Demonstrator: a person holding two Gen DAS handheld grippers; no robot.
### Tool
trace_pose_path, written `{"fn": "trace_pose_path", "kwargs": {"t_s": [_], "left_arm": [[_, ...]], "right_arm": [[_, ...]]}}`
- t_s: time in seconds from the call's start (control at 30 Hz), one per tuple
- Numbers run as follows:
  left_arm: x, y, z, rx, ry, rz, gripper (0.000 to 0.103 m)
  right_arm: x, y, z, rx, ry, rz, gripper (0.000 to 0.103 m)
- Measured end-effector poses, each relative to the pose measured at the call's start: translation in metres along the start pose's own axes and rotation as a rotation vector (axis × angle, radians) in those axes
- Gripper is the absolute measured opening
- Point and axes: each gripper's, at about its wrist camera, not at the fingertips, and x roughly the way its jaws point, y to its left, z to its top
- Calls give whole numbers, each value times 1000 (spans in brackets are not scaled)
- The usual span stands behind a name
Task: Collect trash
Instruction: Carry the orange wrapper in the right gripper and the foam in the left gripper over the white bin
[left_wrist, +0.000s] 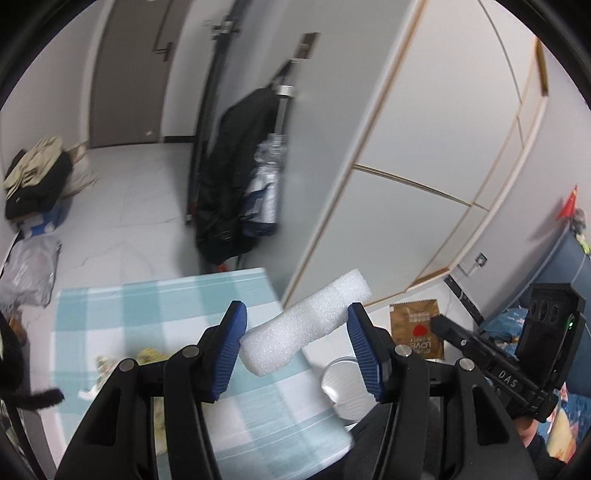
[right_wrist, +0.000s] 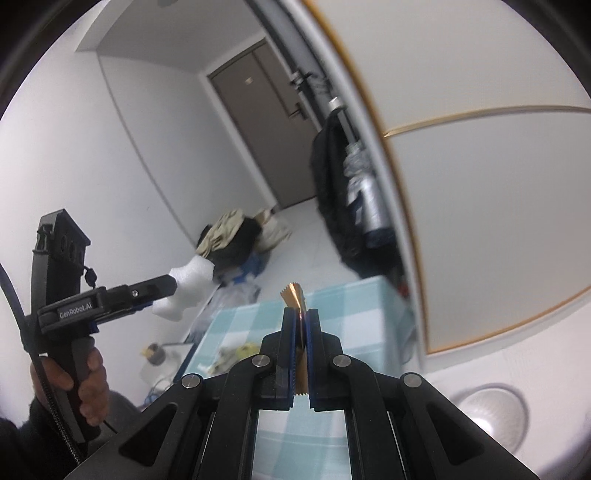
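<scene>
Left gripper (left_wrist: 295, 332): jaws partway apart, blue pads clamped on a white foam block (left_wrist: 306, 325) that slants between them, its upper end sticking out past the right pad. Block is lifted clear of the table (left_wrist: 110, 314), which wears a teal-and-white check cloth.

Right gripper (right_wrist: 301, 325): jaws pressed together on a gold foil wrapper (right_wrist: 293, 295); serrated edge pokes out above the fingertips, the other end hangs out behind the pads. Wrapper is held in the air over the table's near side.

On the cloth: 1 small heap of yellowish scraps (right_wrist: 236, 354), loose, well apart from both grippers.

Round white bin lid (right_wrist: 487, 410) on the floor beside the table.
</scene>
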Motion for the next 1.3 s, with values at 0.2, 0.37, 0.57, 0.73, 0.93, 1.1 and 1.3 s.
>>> {"fn": "trace_pose_path", "kwargs": {"t_s": [0.2,0.37,0.57,0.73,0.93,1.1,1.3], "left_arm": [[31,-46,6,122,25,-20,52],[69,-78,2,190,88,-81,52],[119,-105,-8,227,192,-131,52],[165,-117,-21,226,300,-170,52],[206,-126,-41,207,422,-193,52],[231,-129,-56,172,514,-199,52],[253,-131,-72,157,585,-196,52]], "right_arm": [[-37,-37,7,29,-78,-85,4],[-55,-86,3,123,-94,-172,4],[-65,-142,-13,227,-74,-272,4],[-57,-183,-34,307,-27,-326,4],[-36,-231,-67,446,58,-338,4],[-6,-257,-96,518,150,-334,4],[22,-288,-126,588,235,-320,5]]}}
